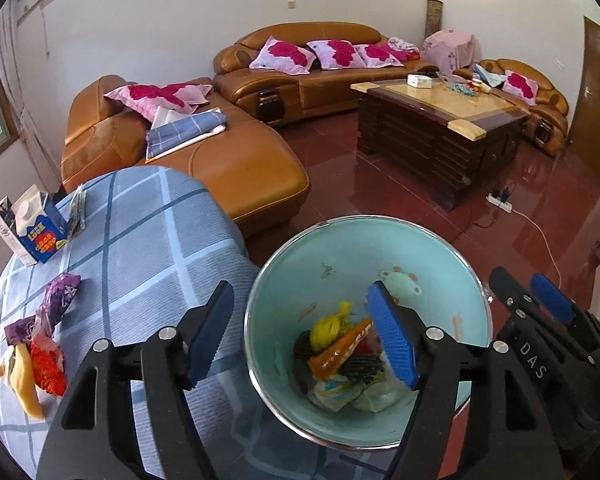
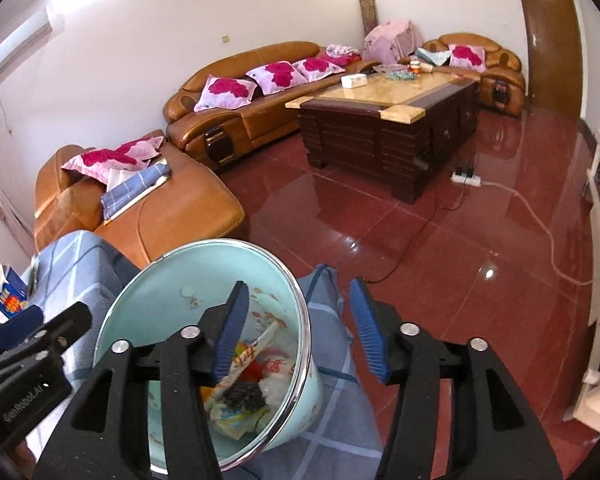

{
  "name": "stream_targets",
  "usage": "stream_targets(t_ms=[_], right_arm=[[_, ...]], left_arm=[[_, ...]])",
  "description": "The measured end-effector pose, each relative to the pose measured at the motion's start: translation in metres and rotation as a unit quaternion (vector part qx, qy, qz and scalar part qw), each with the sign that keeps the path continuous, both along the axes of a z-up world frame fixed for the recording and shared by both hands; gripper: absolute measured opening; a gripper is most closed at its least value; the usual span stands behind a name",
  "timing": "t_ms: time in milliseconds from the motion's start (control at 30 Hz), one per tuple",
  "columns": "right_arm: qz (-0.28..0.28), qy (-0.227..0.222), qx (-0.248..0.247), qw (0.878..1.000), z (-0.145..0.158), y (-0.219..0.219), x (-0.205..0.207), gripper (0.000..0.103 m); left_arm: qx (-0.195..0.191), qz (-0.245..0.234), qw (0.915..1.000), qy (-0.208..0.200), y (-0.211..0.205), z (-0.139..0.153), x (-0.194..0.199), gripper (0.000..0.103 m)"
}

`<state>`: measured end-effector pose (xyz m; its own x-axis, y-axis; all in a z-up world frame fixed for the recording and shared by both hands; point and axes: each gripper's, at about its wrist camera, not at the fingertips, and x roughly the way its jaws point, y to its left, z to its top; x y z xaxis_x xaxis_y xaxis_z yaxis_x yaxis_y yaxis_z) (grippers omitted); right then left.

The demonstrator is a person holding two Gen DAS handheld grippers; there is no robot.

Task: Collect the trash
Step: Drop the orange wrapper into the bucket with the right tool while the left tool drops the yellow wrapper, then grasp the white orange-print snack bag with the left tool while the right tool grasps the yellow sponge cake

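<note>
Your left gripper (image 1: 300, 338) has its jaws wide apart with nothing pinched between them; one blue pad hangs over the table cloth (image 1: 148, 240) and the other hangs over the bin (image 1: 440, 264). Your right gripper (image 2: 298, 330) has its jaws apart too, and they hold nothing; its pad at 9 o'clock sits over the bin's mouth and the other pad sits past the rim, over the cloth. The bin is pale blue with a shiny rim and stands on the table right under both grippers. Inside it lies a heap of trash (image 1: 340, 356): a yellow scrunched bit, an orange wrapper, a dark thing and some pale bags. In the left view, at 9 o'clock on the cloth, more wrappers (image 1: 44, 340) lie loose, purple, red and yellow. Farther off at 10 o'clock stands a blue carton (image 1: 40, 228). Behind, at 12 o'clock, are the brown sofa (image 1: 312, 76) and the low table (image 1: 440, 120).
</note>
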<state>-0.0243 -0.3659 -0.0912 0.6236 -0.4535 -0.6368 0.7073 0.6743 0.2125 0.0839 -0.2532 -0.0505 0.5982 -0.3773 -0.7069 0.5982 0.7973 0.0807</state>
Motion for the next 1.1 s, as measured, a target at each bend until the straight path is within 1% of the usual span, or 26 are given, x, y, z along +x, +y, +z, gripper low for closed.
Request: stream_targets(t_ms=[33, 67, 133, 167, 200, 233, 300, 367, 400, 467, 600, 700, 800, 967, 1033, 1100], right_arm=[[-0.001, 0.006, -0.01, 1.0, -0.001, 0.003, 0.001, 0.063], [-0.003, 0.011, -0.019, 1.0, -0.001, 0.005, 0.001, 0.066], [-0.01, 0.023, -0.055, 0.998, 0.0, 0.014, 0.003, 0.079], [-0.014, 0.025, -0.071, 0.997, 0.001, 0.017, 0.005, 0.082], [-0.02, 0.023, -0.088, 0.996, 0.003, 0.021, 0.004, 0.087], [-0.019, 0.017, -0.096, 0.995, 0.003, 0.024, 0.003, 0.091], [0.002, 0.001, -0.093, 0.996, 0.006, 0.029, 0.001, 0.091], [0.017, 0.002, -0.077, 0.997, 0.006, 0.029, 0.002, 0.091], [0.024, 0.002, -0.067, 0.997, 0.007, 0.029, 0.003, 0.091], [0.046, 0.01, -0.056, 0.997, 0.005, 0.032, 0.007, 0.091], [0.062, 0.037, -0.075, 0.995, 0.004, 0.046, 0.016, 0.091], [0.072, 0.043, -0.083, 0.993, 0.006, 0.056, 0.02, 0.091], [0.076, 0.043, -0.087, 0.992, 0.011, 0.067, 0.024, 0.091], [0.083, 0.031, -0.075, 0.993, 0.018, 0.08, 0.03, 0.091], [0.098, 0.028, -0.08, 0.992, 0.021, 0.092, 0.036, 0.091], [0.112, 0.031, -0.089, 0.989, 0.023, 0.104, 0.044, 0.091]], left_arm=[[0.001, 0.004, 1.0, 0.0, 0.003, 0.0, 0.001, 0.071], [0.002, 0.008, 1.0, 0.0, 0.006, 0.0, 0.001, 0.073], [0.003, 0.021, 0.9997, -0.006, 0.012, 0.001, 0.001, 0.081], [0.003, 0.031, 0.9995, -0.012, 0.019, 0.003, 0.001, 0.082], [0.004, 0.034, 0.9993, -0.014, 0.022, 0.003, 0.002, 0.082], [0.005, 0.037, 0.9992, -0.016, 0.025, 0.004, 0.002, 0.082], [0.006, 0.046, 0.9988, -0.016, 0.034, 0.004, 0.004, 0.083], [0.005, 0.059, 0.9982, -0.011, 0.045, 0.004, 0.008, 0.085], [0.005, 0.067, 0.9977, -0.008, 0.051, 0.003, 0.01, 0.088], [0.003, 0.081, 0.9967, -0.005, 0.064, 0.003, 0.013, 0.09], [0.007, 0.102, 0.9947, -0.006, 0.085, 0.001, 0.018, 0.093], [0.007, 0.119, 0.9928, -0.007, 0.1, 0.0, 0.022, 0.093], [0.007, 0.133, 0.9911, -0.003, 0.113, -0.001, 0.025, 0.093], [0.014, 0.148, 0.9888, -0.016, 0.137, -0.002, 0.028, 0.093], [0.018, 0.155, 0.9875, -0.022, 0.148, -0.003, 0.028, 0.093], [0.019, 0.164, 0.9862, -0.018, 0.164, -0.007, 0.031, 0.093]])
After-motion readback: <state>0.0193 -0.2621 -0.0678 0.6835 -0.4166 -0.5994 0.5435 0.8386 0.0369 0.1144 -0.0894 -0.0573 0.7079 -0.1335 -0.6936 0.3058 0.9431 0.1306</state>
